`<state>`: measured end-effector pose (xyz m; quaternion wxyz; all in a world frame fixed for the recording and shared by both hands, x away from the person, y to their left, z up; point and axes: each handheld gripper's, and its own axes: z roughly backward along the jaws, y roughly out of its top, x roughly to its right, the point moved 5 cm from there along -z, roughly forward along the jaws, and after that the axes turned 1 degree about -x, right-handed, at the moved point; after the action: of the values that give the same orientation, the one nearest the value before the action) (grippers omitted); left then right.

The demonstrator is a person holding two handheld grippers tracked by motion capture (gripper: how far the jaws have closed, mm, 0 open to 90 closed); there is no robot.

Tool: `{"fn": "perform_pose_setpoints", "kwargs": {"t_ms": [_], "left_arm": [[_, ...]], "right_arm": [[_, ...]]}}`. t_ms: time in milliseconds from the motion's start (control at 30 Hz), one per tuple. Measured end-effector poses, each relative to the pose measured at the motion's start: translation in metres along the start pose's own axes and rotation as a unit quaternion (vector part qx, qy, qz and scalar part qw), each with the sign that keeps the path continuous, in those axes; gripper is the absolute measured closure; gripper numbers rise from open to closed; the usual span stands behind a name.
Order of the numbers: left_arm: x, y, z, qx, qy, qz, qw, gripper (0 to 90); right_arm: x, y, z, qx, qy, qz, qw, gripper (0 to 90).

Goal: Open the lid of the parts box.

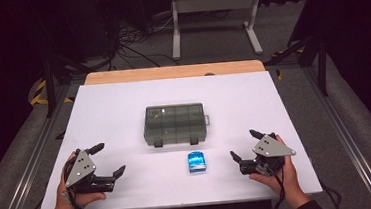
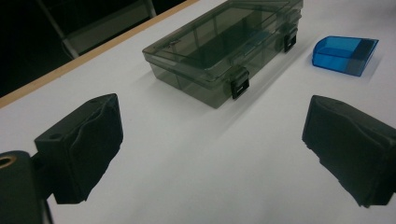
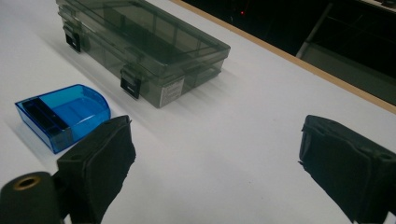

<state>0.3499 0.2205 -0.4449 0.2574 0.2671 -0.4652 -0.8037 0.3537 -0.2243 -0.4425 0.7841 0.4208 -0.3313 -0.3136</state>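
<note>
A smoky grey compartment box (image 1: 175, 124) with its lid closed and two black latches lies in the middle of the white table (image 1: 114, 115). Just in front of it rests a small blue translucent case (image 1: 196, 162). My left gripper (image 1: 108, 160) sits at the near left, jaws wide apart and empty. At the near right my right gripper (image 1: 246, 145) is likewise open with nothing in it. The left gripper view looks between its fingers (image 2: 84, 144) at the box (image 2: 224, 46) and the blue case (image 2: 345, 55). The right gripper view has the box (image 3: 140, 46) and case (image 3: 63, 114) ahead-left.
A wooden strip (image 1: 173, 72) borders the table's far edge. Beyond it a white metal stand (image 1: 214, 19) and cables lie on the dark floor. Metal rails (image 1: 349, 136) run along both sides of the table.
</note>
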Motion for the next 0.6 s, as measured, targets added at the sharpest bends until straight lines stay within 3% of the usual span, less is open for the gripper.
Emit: {"fn": "perform_pose_setpoints", "kwargs": {"t_ms": [267,467,600], "left_arm": [[0.002,-0.003,-0.008,-0.013,-0.013,0.008,0.9998,7.4],[0.003,-0.003,-0.018,-0.022,-0.023,0.009,0.9995,9.6],[0.001,-0.003,-0.033,-0.040,-0.048,0.022,0.9978,12.2]], "right_arm": [[-0.003,-0.001,-0.004,-0.009,0.011,0.000,0.9999,12.5],[-0.001,-0.003,-0.010,-0.023,0.029,-0.015,0.9992,15.4],[0.000,0.001,-0.019,-0.033,0.044,-0.023,0.9982,18.5]]}}
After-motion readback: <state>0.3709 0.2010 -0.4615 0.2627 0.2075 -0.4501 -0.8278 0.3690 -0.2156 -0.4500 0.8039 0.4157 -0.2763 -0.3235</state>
